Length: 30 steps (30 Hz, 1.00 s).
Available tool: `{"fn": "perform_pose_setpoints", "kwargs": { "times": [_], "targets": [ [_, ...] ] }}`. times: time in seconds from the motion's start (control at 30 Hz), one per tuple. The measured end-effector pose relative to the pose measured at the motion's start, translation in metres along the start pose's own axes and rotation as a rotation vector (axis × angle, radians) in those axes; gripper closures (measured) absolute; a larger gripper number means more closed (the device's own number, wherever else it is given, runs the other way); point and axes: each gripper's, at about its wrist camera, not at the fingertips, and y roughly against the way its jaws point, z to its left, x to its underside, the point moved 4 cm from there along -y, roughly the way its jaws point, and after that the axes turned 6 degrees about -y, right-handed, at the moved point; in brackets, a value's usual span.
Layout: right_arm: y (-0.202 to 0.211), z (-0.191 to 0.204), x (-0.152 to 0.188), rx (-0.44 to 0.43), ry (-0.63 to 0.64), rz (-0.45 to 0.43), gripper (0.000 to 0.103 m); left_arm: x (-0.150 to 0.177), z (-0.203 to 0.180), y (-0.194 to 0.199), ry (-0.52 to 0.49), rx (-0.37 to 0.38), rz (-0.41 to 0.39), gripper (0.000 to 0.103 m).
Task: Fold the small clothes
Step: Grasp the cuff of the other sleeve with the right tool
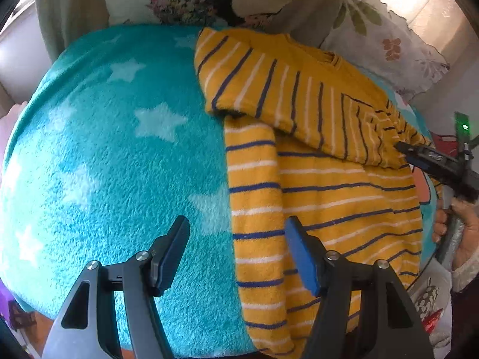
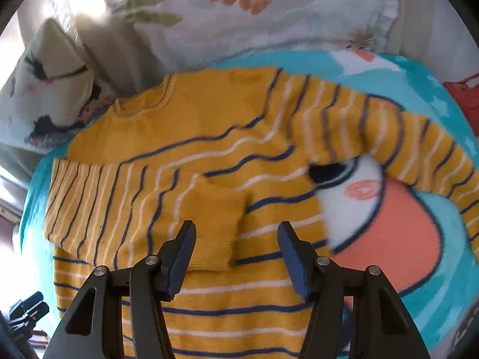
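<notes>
We had the small mustard-yellow knitted sweater with blue and white stripes lying flat on the turquoise star-patterned fleece blanket, near the floral pillows. One sleeve lay folded across the chest, its cuff just ahead of our right tongs, which stood wide open and held nothing. Our left tongs were likewise open and empty over the sweater's folded edge, probably so we could press or take the side for the next fold.
</notes>
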Motion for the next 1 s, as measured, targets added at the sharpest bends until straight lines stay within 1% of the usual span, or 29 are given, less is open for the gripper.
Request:
{"fn": "perform_pose_setpoints", "kwargs": {
  "times": [0.07, 0.1, 0.13, 0.17, 0.2, 0.23, 0.27, 0.3, 0.33, 0.37, 0.4, 0.47, 0.5, 0.53, 0.57, 0.6, 0.63, 0.73, 0.8, 0.83, 0.87, 0.93, 1.0],
  "targets": [
    [-0.011, 0.008, 0.007, -0.018, 0.024, 0.037, 0.080, 0.001, -0.002, 0.001, -0.018, 0.004, 0.001, 0.038],
    [-0.020, 0.011, 0.010, -0.010, 0.031, 0.059, 0.080, -0.001, -0.004, -0.002, -0.024, 0.004, 0.005, 0.038],
    [-0.022, 0.013, 0.009, -0.004, 0.041, 0.039, 0.086, -0.001, -0.005, -0.004, -0.027, 0.004, 0.009, 0.038],
    [-0.022, 0.012, 0.008, -0.005, 0.045, 0.037, 0.089, 0.001, -0.005, -0.004, -0.032, 0.002, 0.016, 0.038],
    [-0.021, 0.010, 0.006, -0.008, 0.037, 0.038, 0.091, 0.000, -0.007, -0.006, -0.034, 0.000, 0.018, 0.038],
    [-0.017, 0.006, 0.004, 0.008, 0.031, 0.027, 0.092, 0.000, -0.006, -0.006, -0.036, -0.002, 0.018, 0.038],
    [-0.014, 0.003, 0.003, 0.035, 0.034, 0.014, 0.099, 0.001, -0.006, -0.005, -0.037, -0.004, 0.017, 0.038],
    [-0.010, -0.003, -0.001, 0.071, 0.032, -0.003, 0.102, 0.002, -0.005, -0.003, -0.038, -0.006, 0.017, 0.038],
    [-0.006, -0.012, -0.003, 0.128, 0.020, -0.029, 0.103, 0.003, -0.005, -0.003, -0.038, -0.007, 0.017, 0.038],
    [-0.002, -0.022, -0.003, 0.158, 0.005, -0.042, 0.103, 0.003, -0.007, -0.003, -0.038, -0.007, 0.019, 0.038],
    [-0.001, -0.030, -0.004, 0.165, -0.020, -0.044, 0.103, 0.003, -0.010, -0.002, -0.040, -0.010, 0.021, 0.038],
    [0.009, -0.055, -0.004, 0.090, -0.121, -0.050, 0.101, 0.002, -0.017, 0.001, -0.041, -0.020, 0.010, 0.038],
    [0.016, -0.068, -0.002, 0.047, -0.165, -0.058, 0.099, 0.001, -0.020, 0.001, -0.039, -0.024, 0.004, 0.038],
    [0.026, -0.089, 0.002, 0.018, -0.221, -0.071, 0.087, 0.001, -0.023, 0.003, -0.035, -0.028, -0.002, 0.038],
    [0.032, -0.105, 0.006, 0.011, -0.262, -0.084, 0.071, 0.001, -0.026, 0.004, -0.028, -0.035, -0.006, 0.038],
    [0.038, -0.125, 0.011, 0.006, -0.318, -0.100, 0.066, 0.001, -0.028, 0.005, -0.021, -0.040, -0.008, 0.038],
    [0.044, -0.143, 0.015, 0.000, -0.367, -0.112, 0.063, 0.002, -0.031, 0.006, -0.013, -0.044, -0.010, 0.038],
    [0.067, -0.212, 0.037, -0.029, -0.543, -0.153, 0.061, 0.005, -0.041, 0.007, 0.012, -0.070, -0.005, 0.038],
    [0.083, -0.250, 0.054, -0.053, -0.646, -0.175, 0.055, 0.007, -0.050, 0.005, 0.026, -0.075, 0.005, 0.038],
    [0.088, -0.270, 0.065, -0.082, -0.700, -0.183, 0.050, 0.009, -0.055, 0.004, 0.029, -0.079, 0.010, 0.038],
    [0.088, -0.281, 0.069, -0.102, -0.729, -0.186, 0.048, 0.010, -0.062, 0.003, 0.029, -0.085, 0.018, 0.038],
    [0.089, -0.301, 0.077, -0.154, -0.787, -0.198, 0.048, 0.011, -0.075, 0.000, 0.027, -0.092, 0.027, 0.038],
    [0.085, -0.318, 0.076, -0.218, -0.837, -0.215, 0.048, 0.010, -0.089, -0.003, 0.018, -0.100, 0.032, 0.038]
  ]
}}
